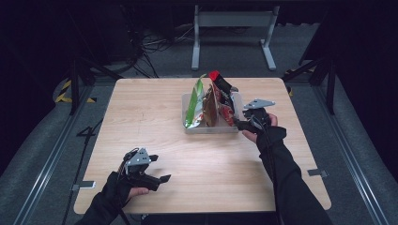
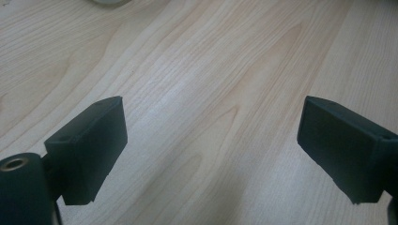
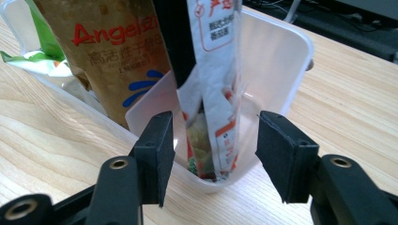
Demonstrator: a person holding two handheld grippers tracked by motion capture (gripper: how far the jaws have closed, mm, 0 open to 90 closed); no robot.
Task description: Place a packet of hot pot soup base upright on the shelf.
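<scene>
A clear plastic bin (image 1: 208, 128) stands right of the table's middle. Upright in it are a green bag (image 1: 195, 101), a gold-brown bag (image 1: 210, 108) and a red-and-white packet (image 1: 225, 101). My right gripper (image 1: 241, 123) is at the bin's near right corner. In the right gripper view it (image 3: 213, 154) is open, its jaws either side of the bin's corner (image 3: 277, 61), with the white-and-red packet (image 3: 216, 84) straight ahead and the gold-brown bag (image 3: 117, 51) to its left. My left gripper (image 1: 159, 168) hovers near the front left, wide open (image 2: 211, 150) over bare wood.
The wooden table (image 1: 155, 108) has bare room left of and in front of the bin. A grey metal frame (image 1: 232, 21) and cables lie on the dark floor behind. A pale rounded edge (image 2: 110, 2) shows at the top of the left gripper view.
</scene>
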